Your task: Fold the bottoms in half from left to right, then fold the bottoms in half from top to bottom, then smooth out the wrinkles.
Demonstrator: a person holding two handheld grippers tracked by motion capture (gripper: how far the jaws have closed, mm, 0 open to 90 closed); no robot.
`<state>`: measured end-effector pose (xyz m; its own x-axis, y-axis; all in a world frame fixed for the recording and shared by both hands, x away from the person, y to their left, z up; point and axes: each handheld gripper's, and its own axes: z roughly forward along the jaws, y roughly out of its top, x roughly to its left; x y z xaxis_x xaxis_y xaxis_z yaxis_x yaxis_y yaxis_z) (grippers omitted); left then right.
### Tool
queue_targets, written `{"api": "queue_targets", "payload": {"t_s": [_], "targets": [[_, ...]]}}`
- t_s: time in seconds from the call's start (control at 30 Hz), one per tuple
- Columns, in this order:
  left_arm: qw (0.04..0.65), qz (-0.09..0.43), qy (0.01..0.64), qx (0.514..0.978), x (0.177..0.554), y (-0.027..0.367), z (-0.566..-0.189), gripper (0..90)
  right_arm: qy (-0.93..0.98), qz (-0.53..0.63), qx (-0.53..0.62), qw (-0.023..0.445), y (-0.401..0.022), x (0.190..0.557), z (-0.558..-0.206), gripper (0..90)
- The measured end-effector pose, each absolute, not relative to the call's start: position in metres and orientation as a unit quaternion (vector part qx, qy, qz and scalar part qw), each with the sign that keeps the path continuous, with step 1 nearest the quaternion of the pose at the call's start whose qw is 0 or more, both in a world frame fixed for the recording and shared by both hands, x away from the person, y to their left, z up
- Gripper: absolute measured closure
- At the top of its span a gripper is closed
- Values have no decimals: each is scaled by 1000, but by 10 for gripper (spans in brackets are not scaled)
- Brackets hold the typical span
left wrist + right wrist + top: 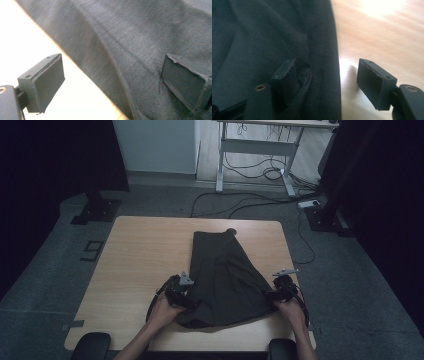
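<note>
A dark olive garment (225,275), folded lengthwise, lies on the wooden table (145,255), narrow at the far end and wider toward the person. My left gripper (186,299) is at the garment's near left edge and my right gripper (271,295) at its near right edge. In the left gripper view the jaws of the left gripper (112,60) stand wide apart, one over bare table (25,37) and one on the cloth (150,30), straddling the cloth's edge. In the right gripper view the right gripper (327,63) also straddles the garment's (262,32) hem, with one jaw on the fabric and one over the wood (382,32).
Beyond the table's far edge, cables (250,205) trail over the grey floor toward a white desk frame (260,150). Dark stands (95,210) flank the table at left and right. Black chair armrests (90,345) sit at the near edge.
</note>
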<state>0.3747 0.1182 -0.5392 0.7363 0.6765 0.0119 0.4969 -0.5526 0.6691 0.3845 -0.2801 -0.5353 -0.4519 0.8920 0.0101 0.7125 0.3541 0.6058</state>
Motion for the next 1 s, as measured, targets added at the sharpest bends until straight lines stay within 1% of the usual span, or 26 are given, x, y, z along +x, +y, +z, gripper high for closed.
{"api": "queue_targets", "payload": {"t_s": [0.03, 0.3, 0.43, 0.67, 0.77, 0.87, 1.0], "targets": [[333, 137, 344, 868, 375, 124, -539, 46, 812, 281, 487, 157, -273, 378, -536, 324], [329, 146, 379, 852, 378, 167, -539, 51, 831, 293, 449, 149, -241, 356, -537, 316], [331, 143, 393, 846, 376, 182, -540, 58, 845, 288, 428, 144, -223, 349, -535, 308], [339, 145, 381, 848, 374, 186, -527, 66, 847, 285, 424, 145, -218, 350, -532, 250], [356, 141, 378, 843, 377, 187, -517, 69, 840, 301, 426, 147, -220, 351, -525, 245], [360, 149, 371, 843, 383, 188, -505, 88, 835, 317, 424, 149, -218, 355, -516, 245], [372, 150, 364, 840, 395, 188, -493, 137, 831, 334, 417, 153, -213, 363, -505, 254]]}}
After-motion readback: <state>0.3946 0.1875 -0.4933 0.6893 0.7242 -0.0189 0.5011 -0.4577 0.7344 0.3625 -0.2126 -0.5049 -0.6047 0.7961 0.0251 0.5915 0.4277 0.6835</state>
